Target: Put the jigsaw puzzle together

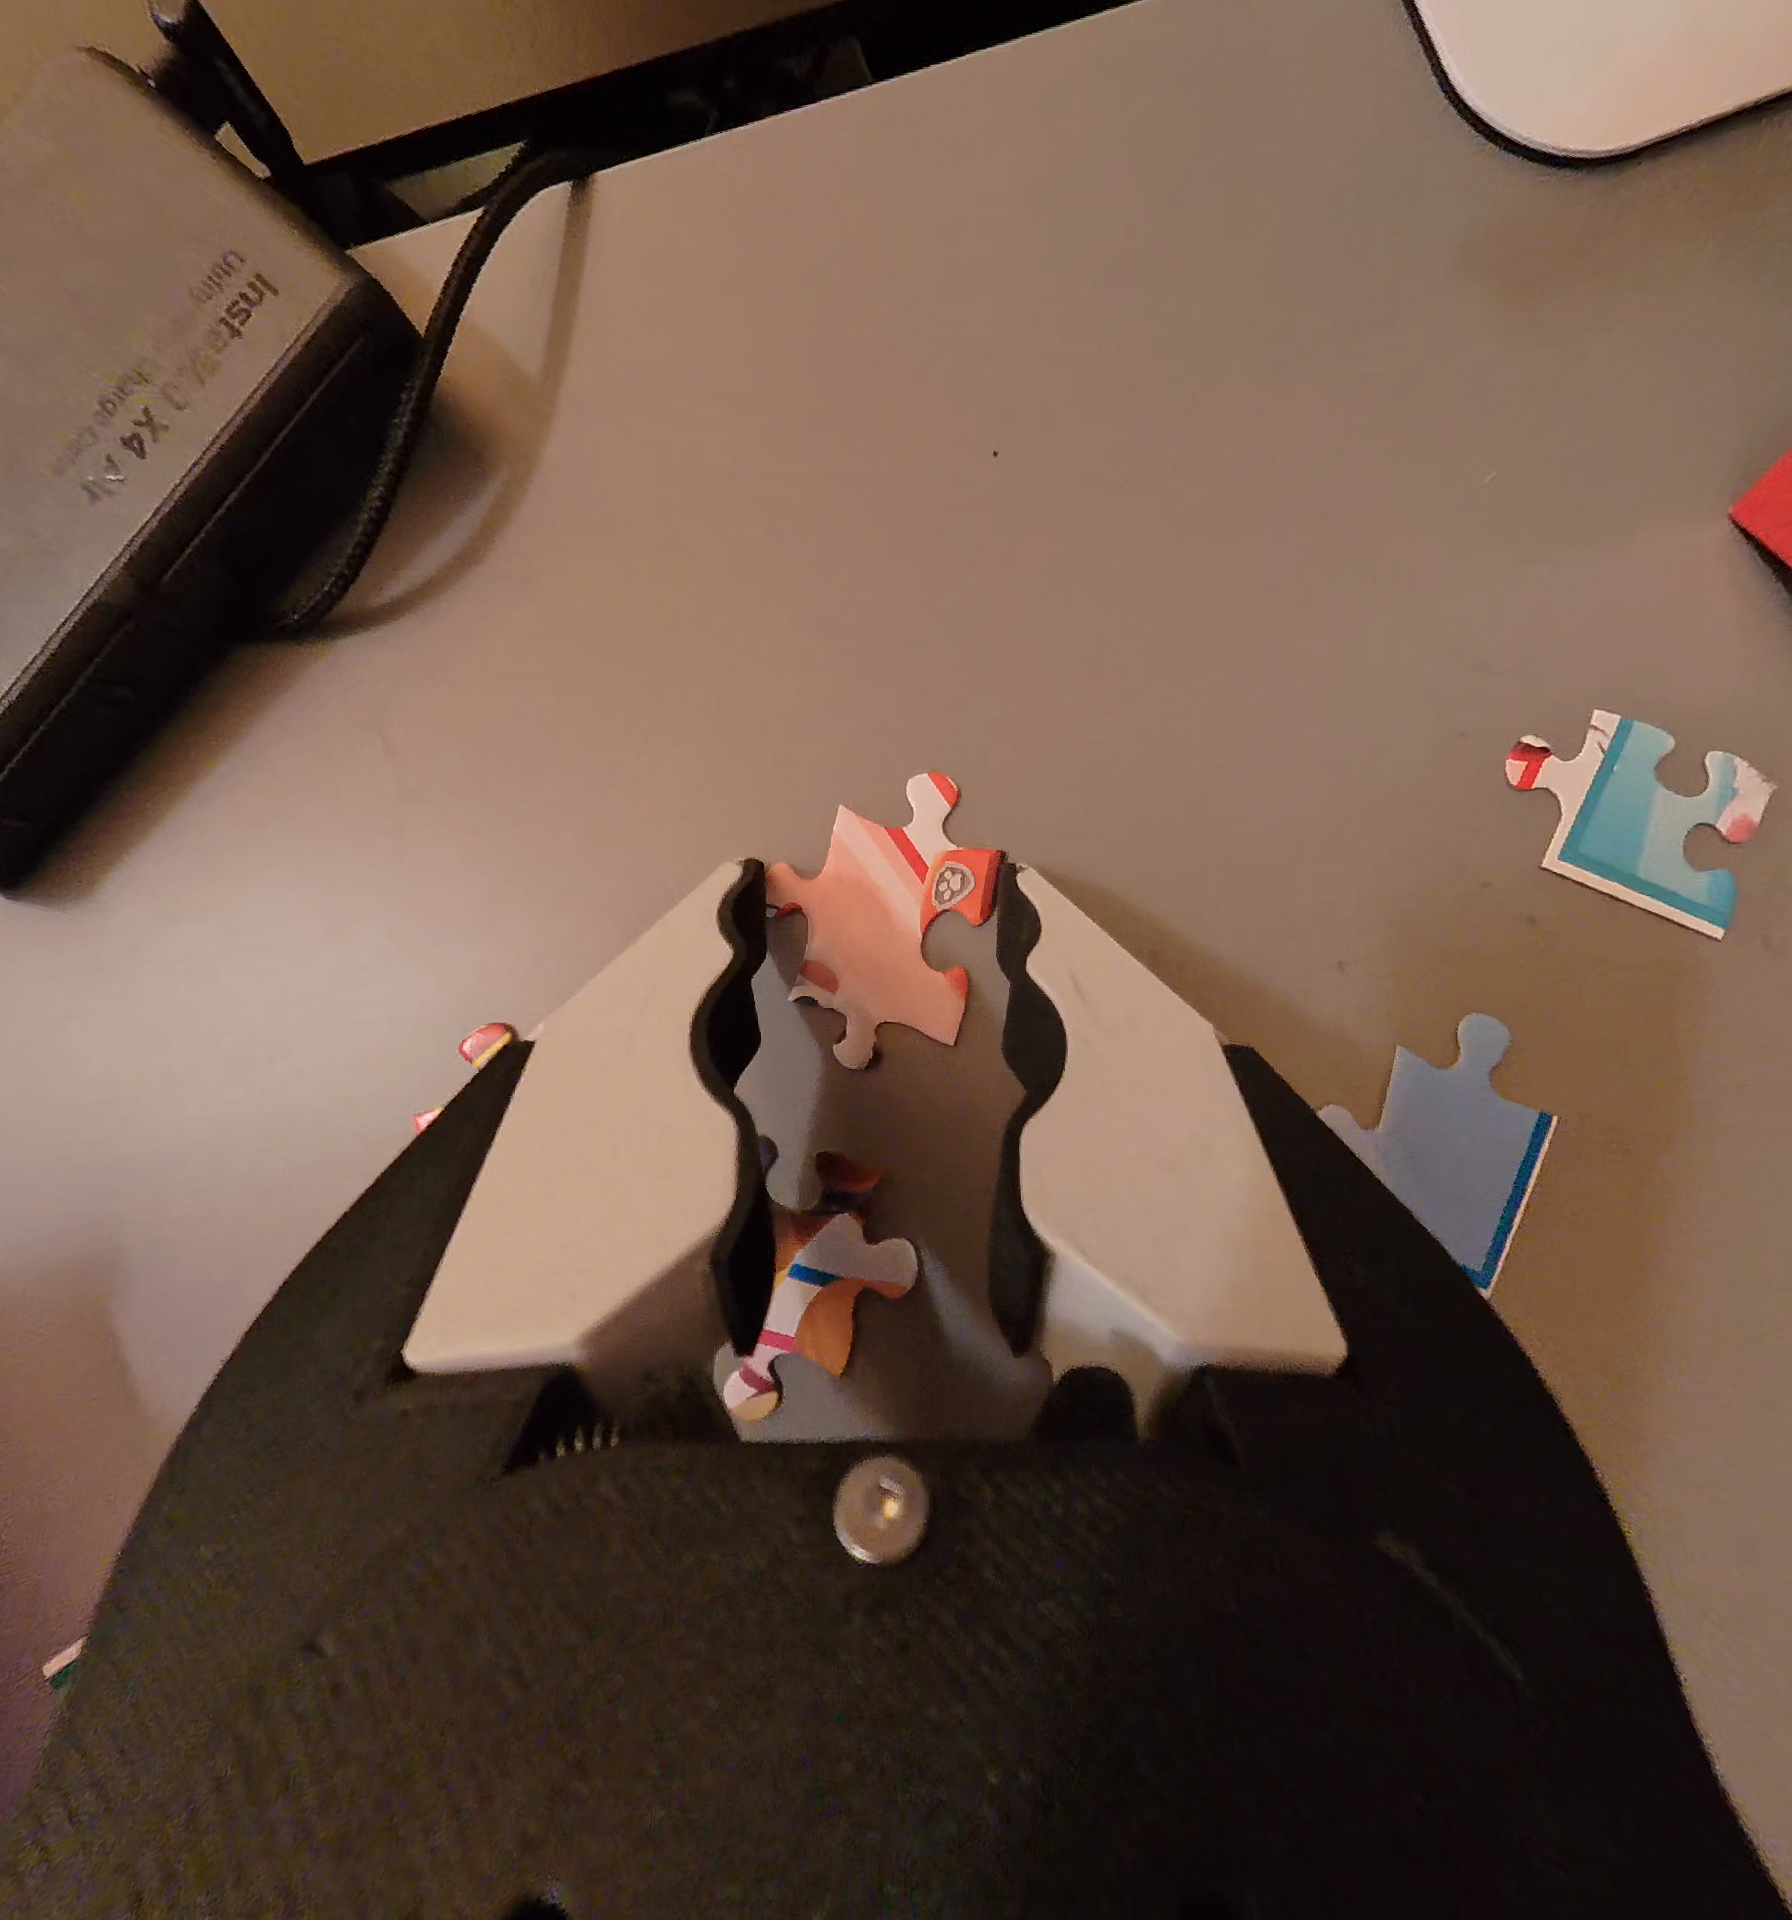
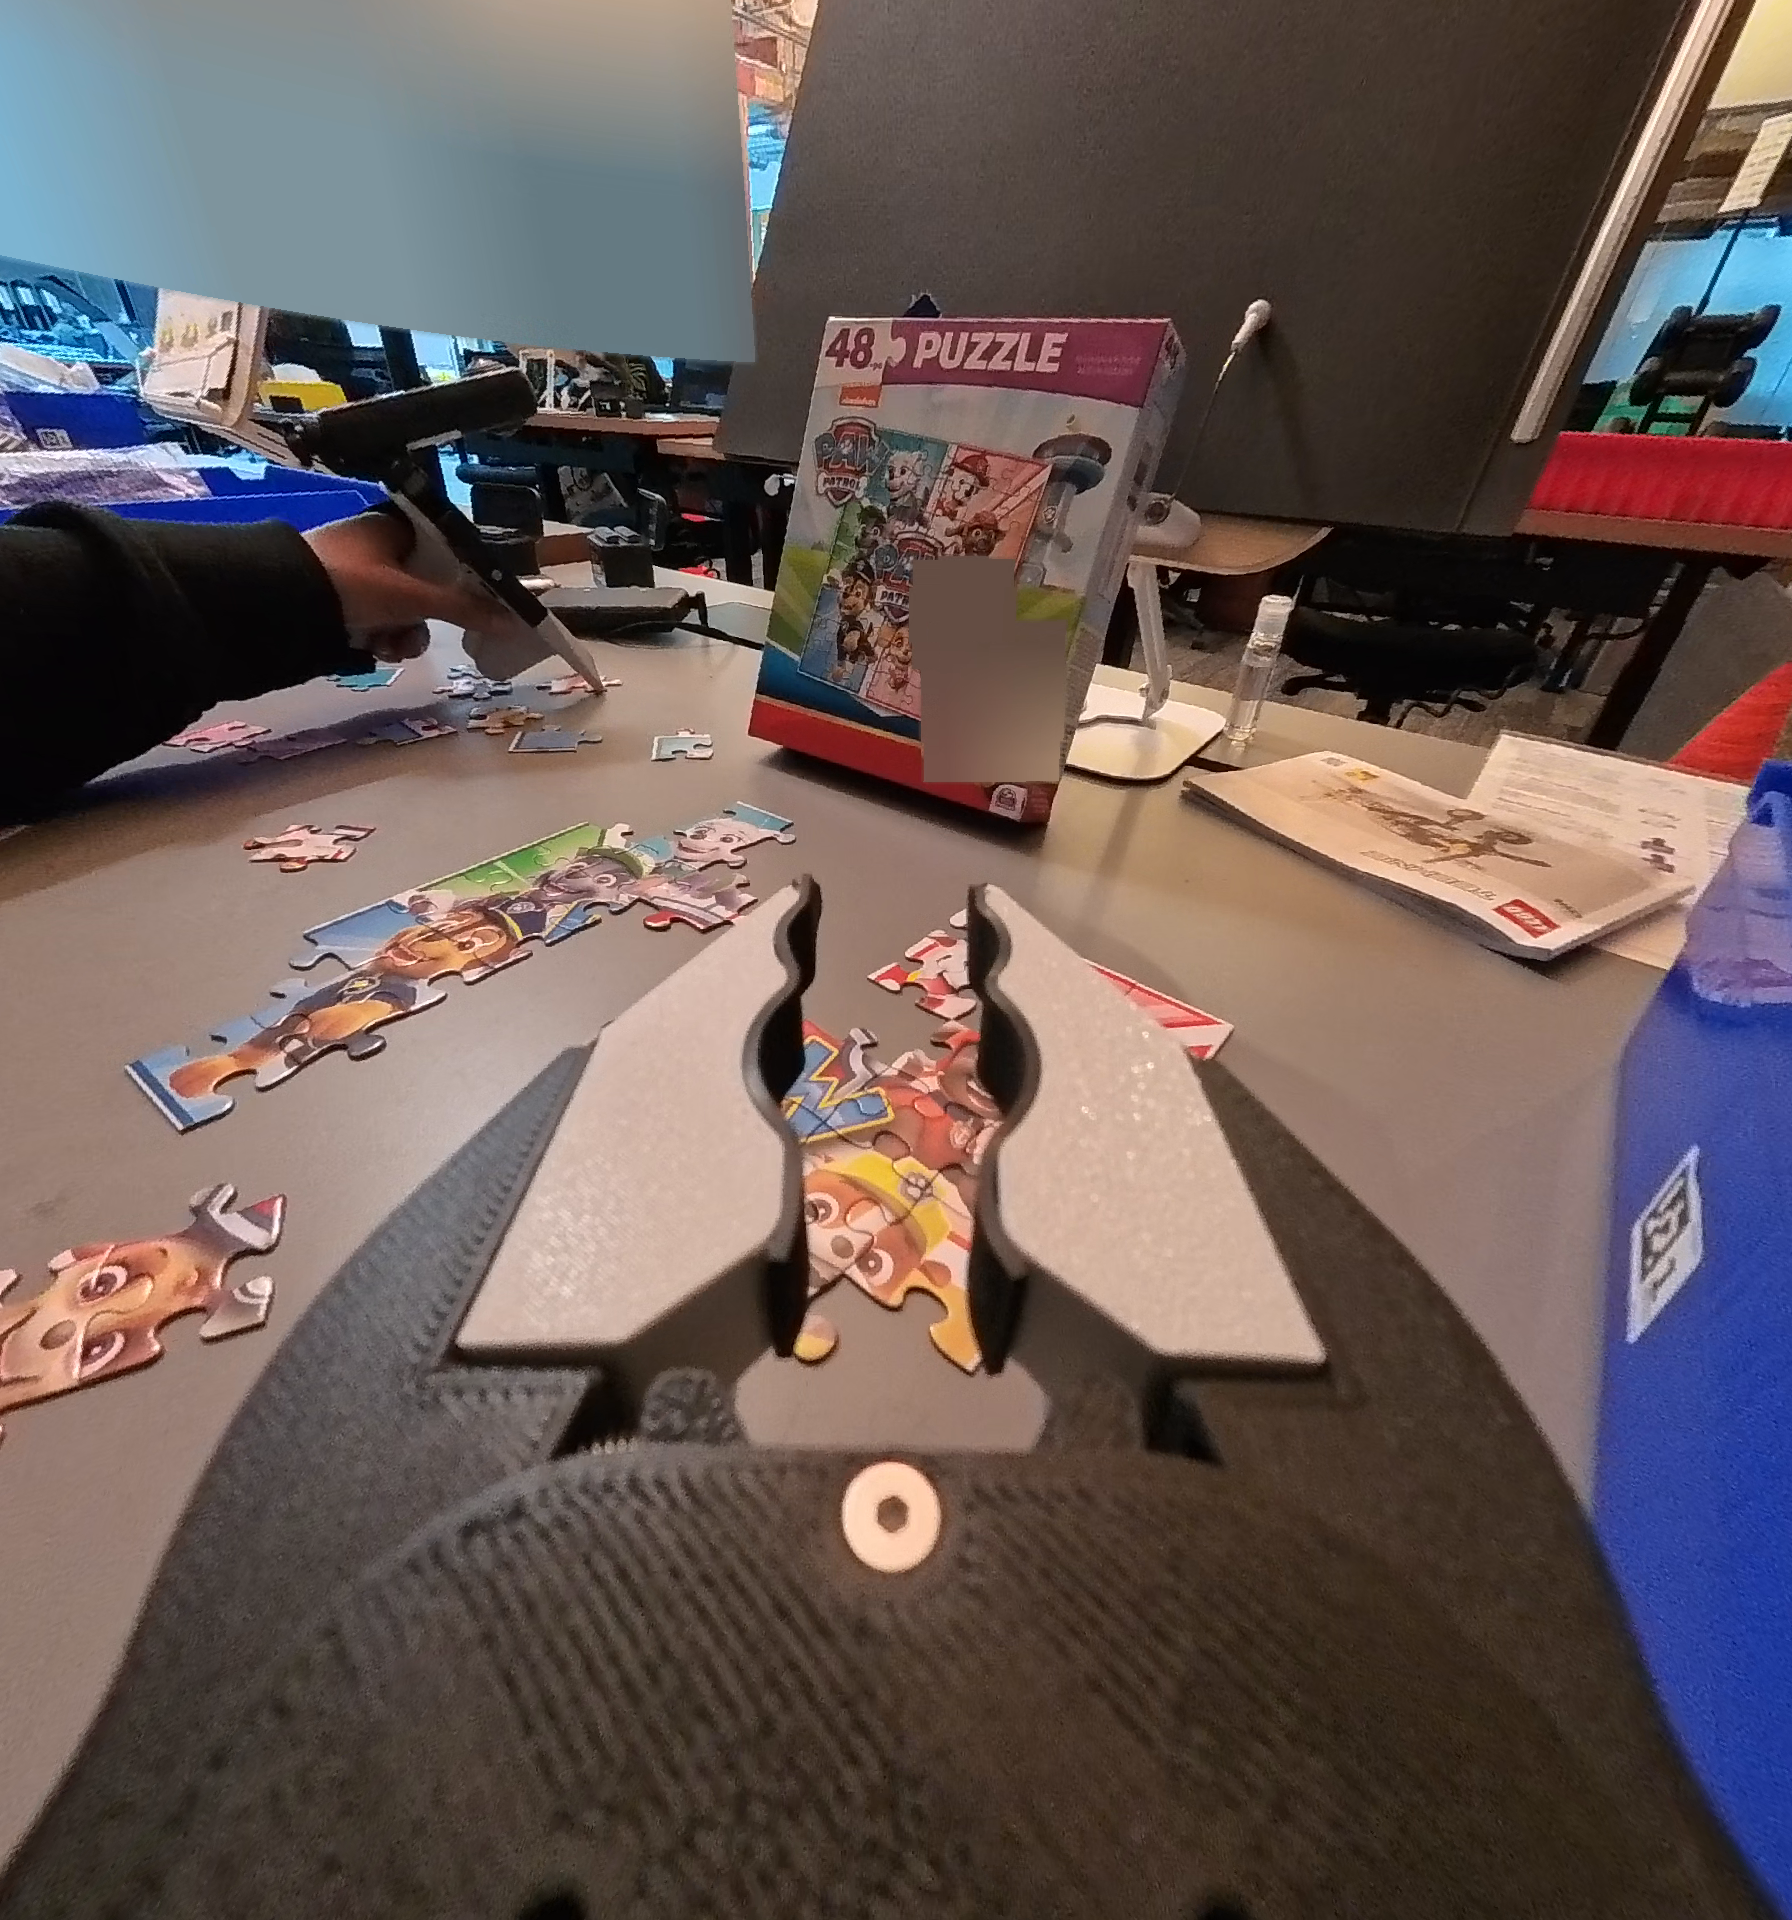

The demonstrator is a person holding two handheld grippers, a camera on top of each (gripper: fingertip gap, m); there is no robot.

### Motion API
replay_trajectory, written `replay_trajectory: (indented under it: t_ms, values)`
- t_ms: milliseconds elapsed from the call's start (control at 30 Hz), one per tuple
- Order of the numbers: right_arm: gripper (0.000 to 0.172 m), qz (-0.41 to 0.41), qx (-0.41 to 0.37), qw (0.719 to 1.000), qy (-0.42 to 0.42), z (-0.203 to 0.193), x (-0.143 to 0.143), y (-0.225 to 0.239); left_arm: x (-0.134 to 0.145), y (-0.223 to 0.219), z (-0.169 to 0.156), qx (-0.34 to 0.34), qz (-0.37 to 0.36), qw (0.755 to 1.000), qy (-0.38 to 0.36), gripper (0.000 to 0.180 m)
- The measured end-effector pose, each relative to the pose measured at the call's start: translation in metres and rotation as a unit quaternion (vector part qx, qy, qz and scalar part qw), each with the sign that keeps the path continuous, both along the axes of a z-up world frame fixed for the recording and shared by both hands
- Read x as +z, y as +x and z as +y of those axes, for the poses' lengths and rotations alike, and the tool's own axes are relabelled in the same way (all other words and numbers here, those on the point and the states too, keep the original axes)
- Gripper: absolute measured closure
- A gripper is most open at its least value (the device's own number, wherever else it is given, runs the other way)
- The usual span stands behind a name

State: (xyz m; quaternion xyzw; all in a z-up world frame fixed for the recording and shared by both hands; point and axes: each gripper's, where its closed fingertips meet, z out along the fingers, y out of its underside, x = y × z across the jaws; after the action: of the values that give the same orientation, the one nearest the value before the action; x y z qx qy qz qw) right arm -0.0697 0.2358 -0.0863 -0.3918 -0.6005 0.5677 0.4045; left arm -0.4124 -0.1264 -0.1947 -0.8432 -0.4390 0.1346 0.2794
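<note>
In the left wrist view my left gripper [image 1: 881, 873] points down at the grey table [image 1: 1079, 468], jaws apart. A pink and red puzzle piece [image 1: 876, 935] lies flat between the fingertips, its edges right at both pads, not lifted. Another colourful piece [image 1: 819, 1288] lies farther back under the fingers. The right wrist view shows the left gripper [image 2: 596, 686], held by a hand, with its tip down among loose pieces. My right gripper [image 2: 887, 899] is open and empty. It hovers over a joined cluster of puzzle pieces [image 2: 892, 1143], beside a red and white piece [image 2: 928, 966].
A long joined puzzle strip [image 2: 424, 956] and a smaller cluster [image 2: 92, 1299] lie to the left. The puzzle box [image 2: 965, 561] stands behind, a booklet [image 2: 1443, 852] and blue bin [image 2: 1744, 1247] to the right. A teal piece [image 1: 1640, 821], a blue piece [image 1: 1463, 1132] and a grey case [image 1: 92, 416] with a cable lie near the left gripper. There is about 50 cm between the tips of the two grippers.
</note>
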Motion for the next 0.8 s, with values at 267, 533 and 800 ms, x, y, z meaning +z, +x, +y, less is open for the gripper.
replay_trajectory:
  t_ms: [267, 533, 800]
  values:
    - [0.145, -0.001, 0.000, 1.000, 0.000, 0.000, 0.000, 0.000, 0.011, 0.006, 0.007, -0.016, 0.024, 1.000, 0.009, 0.152]
    - [0.145, 0.000, 0.000, 1.000, 0.000, 0.000, 0.000, 0.000, 0.001, -0.004, -0.013, 0.024, -0.012, 1.000, 0.002, 0.115]
    - [0.145, -0.001, 0.000, 1.000, 0.002, -0.001, -0.001, 0.000, 0.000, 0.007, -0.009, 0.008, -0.020, 1.000, -0.001, 0.138]
